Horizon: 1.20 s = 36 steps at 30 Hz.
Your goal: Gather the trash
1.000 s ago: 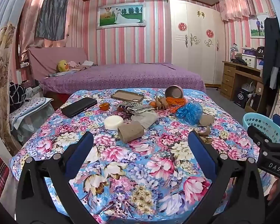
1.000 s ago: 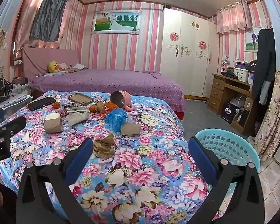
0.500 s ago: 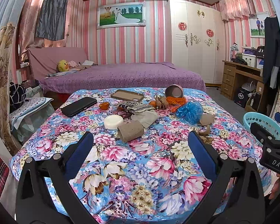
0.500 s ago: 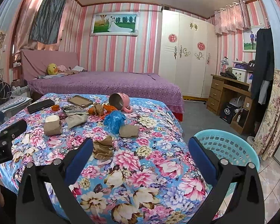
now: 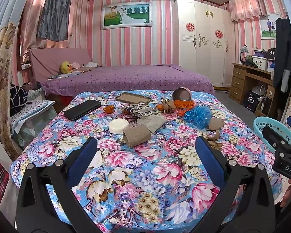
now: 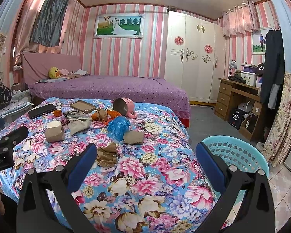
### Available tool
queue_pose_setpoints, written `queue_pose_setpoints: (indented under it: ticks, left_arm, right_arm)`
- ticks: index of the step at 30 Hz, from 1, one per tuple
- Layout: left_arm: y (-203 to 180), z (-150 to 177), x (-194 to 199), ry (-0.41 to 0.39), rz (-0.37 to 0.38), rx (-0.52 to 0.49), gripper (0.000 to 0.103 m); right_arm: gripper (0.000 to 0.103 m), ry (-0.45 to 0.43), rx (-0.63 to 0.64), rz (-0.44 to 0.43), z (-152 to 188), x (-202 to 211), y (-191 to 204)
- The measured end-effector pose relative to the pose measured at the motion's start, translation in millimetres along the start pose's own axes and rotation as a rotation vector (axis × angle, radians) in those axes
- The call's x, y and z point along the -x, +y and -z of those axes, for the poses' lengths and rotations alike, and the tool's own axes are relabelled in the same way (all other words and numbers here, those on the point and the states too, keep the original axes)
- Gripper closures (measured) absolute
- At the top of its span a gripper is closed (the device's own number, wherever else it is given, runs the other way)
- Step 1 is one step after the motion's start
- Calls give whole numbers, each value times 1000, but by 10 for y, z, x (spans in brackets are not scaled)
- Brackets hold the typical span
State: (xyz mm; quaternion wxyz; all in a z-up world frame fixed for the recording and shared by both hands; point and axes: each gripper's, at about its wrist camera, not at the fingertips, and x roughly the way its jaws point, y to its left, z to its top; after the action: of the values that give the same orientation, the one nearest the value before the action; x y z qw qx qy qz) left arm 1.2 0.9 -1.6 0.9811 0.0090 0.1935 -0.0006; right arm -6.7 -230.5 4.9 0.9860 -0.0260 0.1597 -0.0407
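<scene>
Both sets of fingers spread wide, gripping nothing: left gripper (image 5: 145,155) faces the cardboard tube (image 5: 136,135), right gripper (image 6: 145,155) nears crumpled brown paper (image 6: 106,155) on the desk (image 6: 155,174). Best move: straddle the paper, pinch low, swing to the basket (image 6: 236,151). Basket's bottom stays hidden.

Ahead of the two hand-held grippers: two cardboard tubes (image 6: 54,134) (image 6: 133,137), one blue plastic bag (image 6: 118,126), one crumpled brown paper (image 6: 106,155), one pink mug (image 6: 125,107), two phones (image 6: 42,111) (image 6: 83,106), one basket (image 6: 238,153).
</scene>
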Motion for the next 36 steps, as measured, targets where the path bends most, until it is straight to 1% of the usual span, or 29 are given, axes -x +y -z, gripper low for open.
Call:
queue_pose_setpoints:
  ticks: [36]
  left_arm:
    - [7, -9, -1, -5, 0, -2, 5]
  right_arm:
    - [4, 4, -7, 13, 41, 2, -59]
